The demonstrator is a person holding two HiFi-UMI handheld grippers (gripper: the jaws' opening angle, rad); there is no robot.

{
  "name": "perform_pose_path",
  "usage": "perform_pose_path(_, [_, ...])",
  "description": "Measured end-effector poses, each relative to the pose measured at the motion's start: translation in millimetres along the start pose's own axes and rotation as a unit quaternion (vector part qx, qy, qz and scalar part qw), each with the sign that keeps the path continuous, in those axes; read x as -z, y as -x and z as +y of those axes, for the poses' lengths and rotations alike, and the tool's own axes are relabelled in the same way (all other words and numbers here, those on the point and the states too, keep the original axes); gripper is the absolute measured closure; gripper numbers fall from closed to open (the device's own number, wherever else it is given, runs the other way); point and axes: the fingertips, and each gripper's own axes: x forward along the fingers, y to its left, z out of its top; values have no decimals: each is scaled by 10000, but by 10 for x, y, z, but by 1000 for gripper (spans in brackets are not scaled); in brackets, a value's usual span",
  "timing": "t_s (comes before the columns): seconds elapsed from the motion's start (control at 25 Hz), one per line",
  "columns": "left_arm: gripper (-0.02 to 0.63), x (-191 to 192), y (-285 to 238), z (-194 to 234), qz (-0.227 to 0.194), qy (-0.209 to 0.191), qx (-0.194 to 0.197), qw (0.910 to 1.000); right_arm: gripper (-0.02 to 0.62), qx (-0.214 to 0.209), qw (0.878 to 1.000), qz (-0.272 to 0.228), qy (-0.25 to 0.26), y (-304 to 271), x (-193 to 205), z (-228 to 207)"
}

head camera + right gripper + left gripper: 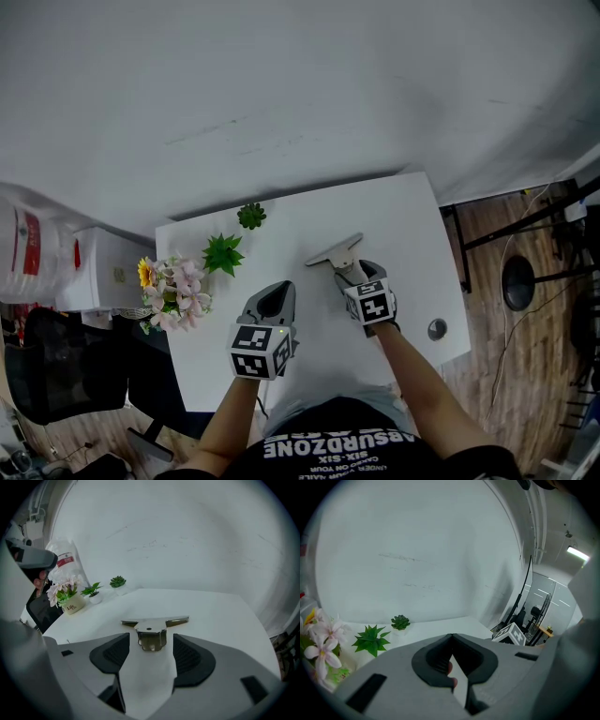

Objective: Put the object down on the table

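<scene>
Inspecting the right gripper (150, 648) in its own view: the jaws stand spread, with a T-shaped metal piece (152, 629) at their mouth. The stem of the metal piece reaches in between the jaw tips, and a gap of bare table shows on each side of it. Neither pad appears to touch it. The crossbar lies beyond the tips, facing away from the gripper.

The head view agrees. The metal piece (335, 251) rests flat on the white table (398, 211), near the middle, just ahead of the right gripper (356, 275).

The left gripper (277, 300) is held apart from the work, to the left and nearer the person. Its own view shows the left gripper (451, 637) with jaw tips pressed together and nothing between them.

The small potted plants (223, 253) and the flower pot (173, 286) stand well away at the table's left side and play no part.

Judgement: the putting-down step is at its end, as the piece seems to rest on the table with no grip on it. The next move calls for drawing the right gripper straight back along the line of the stem with the jaws kept wide. A sideways drift could catch the stem and slide or turn the piece.
</scene>
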Motion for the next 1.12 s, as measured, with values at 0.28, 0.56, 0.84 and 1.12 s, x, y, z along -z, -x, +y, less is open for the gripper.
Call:
perform_pose_path(0.28, [600,-17,74,-59,-59,-66,0,10000,398,-89,9981,-592,-176,379,-240,87])
perform_pose_path(0.56, [600,-36,161,-95,-137,-124,4,9998,585,-2,9927,-1152,-350,809,-416,171])
perform_pose_path(0.84, [600,-61,239,-182,-213,-175,52,9996,596,-214,9805,-1853,-626,1281,-675,313])
perform_pose_path(1.12, [600,-77,313,-314,-253,-277,154,9992,597,-432,9729,-2130,-791,1596,-741,494])
